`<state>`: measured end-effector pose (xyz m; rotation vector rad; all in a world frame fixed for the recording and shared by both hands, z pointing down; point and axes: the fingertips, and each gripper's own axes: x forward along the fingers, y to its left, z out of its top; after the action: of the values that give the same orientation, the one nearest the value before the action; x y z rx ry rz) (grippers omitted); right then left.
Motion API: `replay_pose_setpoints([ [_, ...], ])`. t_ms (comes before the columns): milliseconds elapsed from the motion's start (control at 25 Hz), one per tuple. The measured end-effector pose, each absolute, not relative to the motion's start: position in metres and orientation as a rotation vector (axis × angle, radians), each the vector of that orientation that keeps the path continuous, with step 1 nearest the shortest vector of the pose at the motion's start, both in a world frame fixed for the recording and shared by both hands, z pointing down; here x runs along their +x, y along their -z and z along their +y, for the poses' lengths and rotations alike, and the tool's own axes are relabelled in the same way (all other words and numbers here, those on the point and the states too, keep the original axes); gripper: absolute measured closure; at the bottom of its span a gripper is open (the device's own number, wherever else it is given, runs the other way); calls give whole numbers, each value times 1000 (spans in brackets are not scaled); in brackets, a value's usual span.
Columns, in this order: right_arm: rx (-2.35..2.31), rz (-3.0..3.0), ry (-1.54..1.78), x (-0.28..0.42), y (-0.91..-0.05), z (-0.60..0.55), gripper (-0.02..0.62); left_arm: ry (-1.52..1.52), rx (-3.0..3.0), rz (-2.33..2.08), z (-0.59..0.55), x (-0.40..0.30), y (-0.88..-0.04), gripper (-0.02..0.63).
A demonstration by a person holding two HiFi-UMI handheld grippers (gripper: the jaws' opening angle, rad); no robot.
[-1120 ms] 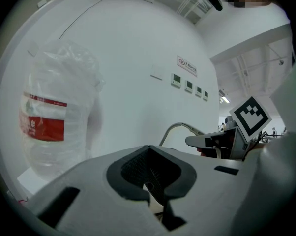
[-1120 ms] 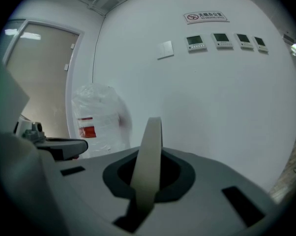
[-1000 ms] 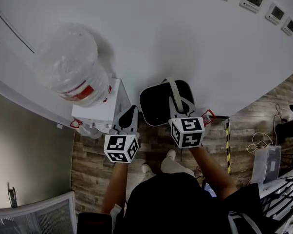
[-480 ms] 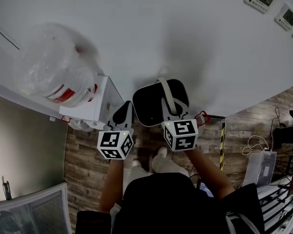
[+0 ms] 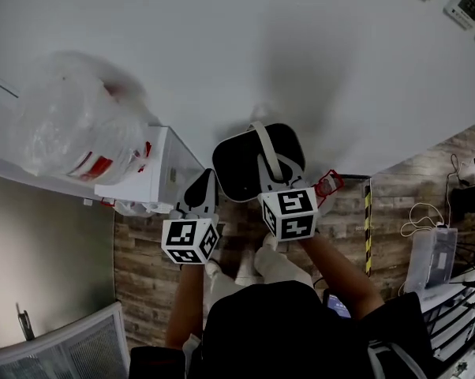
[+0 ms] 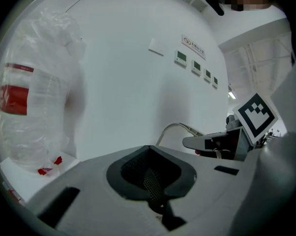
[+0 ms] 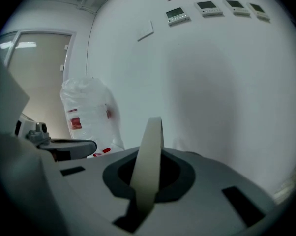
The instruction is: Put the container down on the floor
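A person is carrying a black container (image 5: 241, 168) by its pale, thin bail handle (image 5: 262, 142), with the right gripper (image 5: 278, 172) pinching that strap between fingers that are closed almost completely together. In the right gripper view the handle (image 7: 148, 161) is rising edge-on straight out of the closed fingers. The left gripper (image 5: 206, 181) is hovering just left of the container with its fingers drawn together on nothing.

The container is hanging close to the white wall (image 5: 316, 61), above the wooden floor (image 5: 143, 251) and just right of a white water dispenser (image 5: 158, 172) topped with a plastic-wrapped bottle (image 5: 68, 129). It is not yet resting on the boards.

The likely trouble is the single narrow hold. The smooth strap could be sliding through the fingers on the way down, letting the container drop. Hanging from 1 point, it could also be swinging into the dispenser or the wall. The person's feet appear to be standing almost directly beneath, so a straight descent risks landing on them or setting the container down tilted. Releasing before the base is sitting flat could tip it over.
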<state>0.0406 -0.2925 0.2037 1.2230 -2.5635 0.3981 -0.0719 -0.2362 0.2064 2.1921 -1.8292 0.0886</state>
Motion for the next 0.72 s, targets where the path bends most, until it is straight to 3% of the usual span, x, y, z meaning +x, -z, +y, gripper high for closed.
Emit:
replay_pose_setpoints([
  [720, 1534, -2440, -442, 22, -268, -271, 565, -163, 2392, -1708, -230, -107, -261, 589],
])
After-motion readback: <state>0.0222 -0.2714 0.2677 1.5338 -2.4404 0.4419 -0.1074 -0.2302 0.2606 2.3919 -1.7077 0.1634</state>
